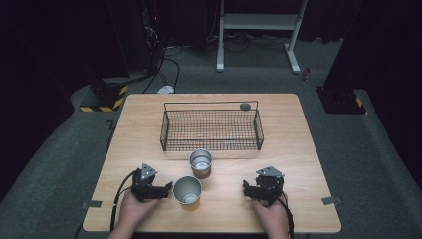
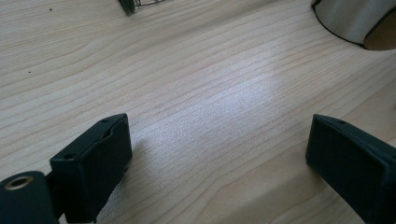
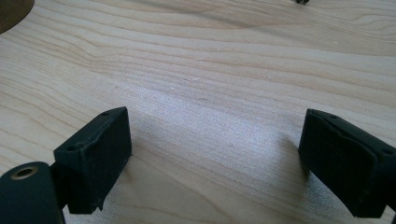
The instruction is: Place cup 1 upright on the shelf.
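Both hands rest at the table's near edge, left gripper and right gripper gaping empty; approach the near cup, just right of the left gripper, squarely across its rim.

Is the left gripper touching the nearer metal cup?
Apart. In the high view, bare table shows between the left gripper and the nearer metal cup.
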A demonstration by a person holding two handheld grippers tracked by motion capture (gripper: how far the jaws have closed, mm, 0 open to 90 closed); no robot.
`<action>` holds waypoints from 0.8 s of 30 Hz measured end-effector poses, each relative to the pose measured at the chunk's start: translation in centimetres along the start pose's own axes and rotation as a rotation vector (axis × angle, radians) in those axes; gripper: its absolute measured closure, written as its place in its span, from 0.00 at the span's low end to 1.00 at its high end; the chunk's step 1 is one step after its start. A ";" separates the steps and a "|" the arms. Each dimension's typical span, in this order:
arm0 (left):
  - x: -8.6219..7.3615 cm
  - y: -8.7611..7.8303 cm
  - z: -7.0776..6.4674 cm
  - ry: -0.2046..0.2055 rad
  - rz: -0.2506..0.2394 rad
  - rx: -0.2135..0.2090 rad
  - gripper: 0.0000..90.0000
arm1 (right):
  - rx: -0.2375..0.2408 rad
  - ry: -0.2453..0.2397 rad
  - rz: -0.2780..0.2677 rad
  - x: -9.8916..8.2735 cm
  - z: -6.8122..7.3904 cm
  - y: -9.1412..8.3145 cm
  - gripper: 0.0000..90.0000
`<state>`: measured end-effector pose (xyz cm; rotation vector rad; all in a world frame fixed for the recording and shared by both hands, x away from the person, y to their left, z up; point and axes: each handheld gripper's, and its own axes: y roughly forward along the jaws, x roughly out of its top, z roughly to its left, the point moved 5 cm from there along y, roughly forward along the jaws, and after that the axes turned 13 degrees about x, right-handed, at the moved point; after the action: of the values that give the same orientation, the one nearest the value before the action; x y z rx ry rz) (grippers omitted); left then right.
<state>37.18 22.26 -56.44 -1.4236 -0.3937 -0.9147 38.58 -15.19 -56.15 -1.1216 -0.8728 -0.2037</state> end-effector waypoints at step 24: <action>0.5 -1.2 0.8 0.007 -0.037 0.001 0.10 | 0.002 -0.007 0.001 0.0 0.0 0.0 0.10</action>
<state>36.83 23.03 -55.08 -1.4155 -0.4163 -0.9490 38.63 -15.20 -56.14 -1.1211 -0.8790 -0.1983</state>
